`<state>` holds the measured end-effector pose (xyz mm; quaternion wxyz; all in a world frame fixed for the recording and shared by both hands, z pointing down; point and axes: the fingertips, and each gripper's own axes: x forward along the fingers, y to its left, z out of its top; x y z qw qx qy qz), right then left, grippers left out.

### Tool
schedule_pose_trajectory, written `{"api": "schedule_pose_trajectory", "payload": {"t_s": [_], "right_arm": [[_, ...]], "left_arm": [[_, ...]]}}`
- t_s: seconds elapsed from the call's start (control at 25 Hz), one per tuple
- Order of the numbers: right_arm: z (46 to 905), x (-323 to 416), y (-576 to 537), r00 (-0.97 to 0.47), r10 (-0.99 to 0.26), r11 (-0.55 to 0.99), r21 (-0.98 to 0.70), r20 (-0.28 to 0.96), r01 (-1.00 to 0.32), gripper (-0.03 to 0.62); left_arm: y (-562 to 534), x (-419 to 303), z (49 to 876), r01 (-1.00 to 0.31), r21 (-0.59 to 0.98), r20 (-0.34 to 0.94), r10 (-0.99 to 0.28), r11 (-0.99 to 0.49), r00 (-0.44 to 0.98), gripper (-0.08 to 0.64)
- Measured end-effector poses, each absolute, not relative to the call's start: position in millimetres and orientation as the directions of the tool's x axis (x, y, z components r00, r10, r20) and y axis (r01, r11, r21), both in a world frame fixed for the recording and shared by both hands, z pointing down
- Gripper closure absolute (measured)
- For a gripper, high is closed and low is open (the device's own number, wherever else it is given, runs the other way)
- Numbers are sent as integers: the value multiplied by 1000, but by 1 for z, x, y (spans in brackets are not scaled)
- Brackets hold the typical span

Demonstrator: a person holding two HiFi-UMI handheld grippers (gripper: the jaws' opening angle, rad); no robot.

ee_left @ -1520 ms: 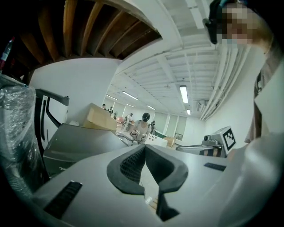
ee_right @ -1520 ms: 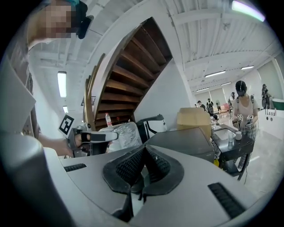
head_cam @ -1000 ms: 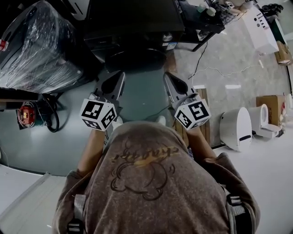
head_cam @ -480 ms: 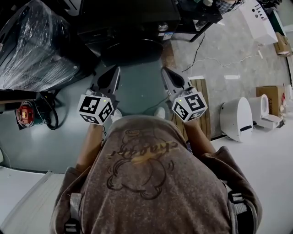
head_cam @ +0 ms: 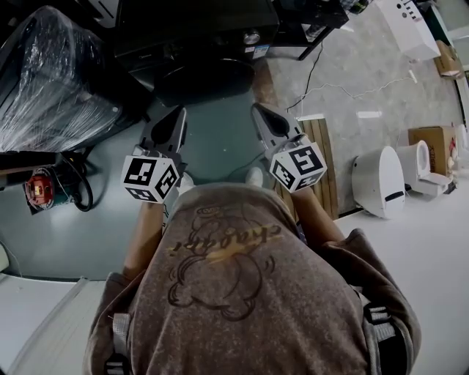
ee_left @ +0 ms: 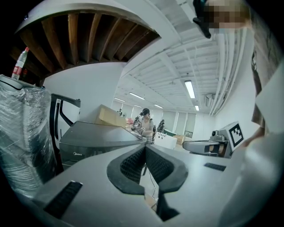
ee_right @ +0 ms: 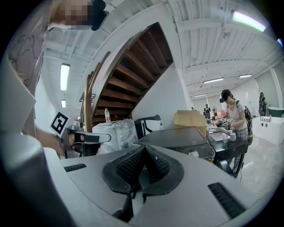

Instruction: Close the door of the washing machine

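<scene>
The grey floor (head_cam: 66, 227) carries everything. On its left side, a big plastic-wrapped bundle (head_cam: 51, 73) crowds up against the one washer (head_cam: 198, 29), which stands dark at the far edge, straight ahead of the person. The washer's one door (head_cam: 212, 82) juts out from the front as a dark round shape, toward the person. A dark desk (head_cam: 308, 22) stands just right of the washer, and a cable (head_cam: 316, 84) runs down from it onto the pale tiles. A wooden pallet (head_cam: 322, 157) lies near the right claw. Two white fixtures (head_cam: 377, 192) and a cardboard box (head_cam: 432, 143) sit well apart at the right edge. A red tool (head_cam: 37, 189) with a looped cord lies at the left.

There are two claws. The left claw (head_cam: 174, 117) and the right claw (head_cam: 262, 116) hang side by side short of the door, both closed with pads together and nothing in them. A stretch of open floor lies between them and the door.
</scene>
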<state>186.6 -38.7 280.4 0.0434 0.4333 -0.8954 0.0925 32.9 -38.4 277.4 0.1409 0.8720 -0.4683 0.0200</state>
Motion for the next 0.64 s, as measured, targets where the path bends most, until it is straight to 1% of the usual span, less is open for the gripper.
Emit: {"api": "schedule_pose_trajectory", "payload": {"t_s": [0.64], "right_arm": [[289,184,-25,-626,-761,613,-124,170,-780,594]], "left_arm": [[-21,26,292,-832,245,194,-815,-498,545,557]]}}
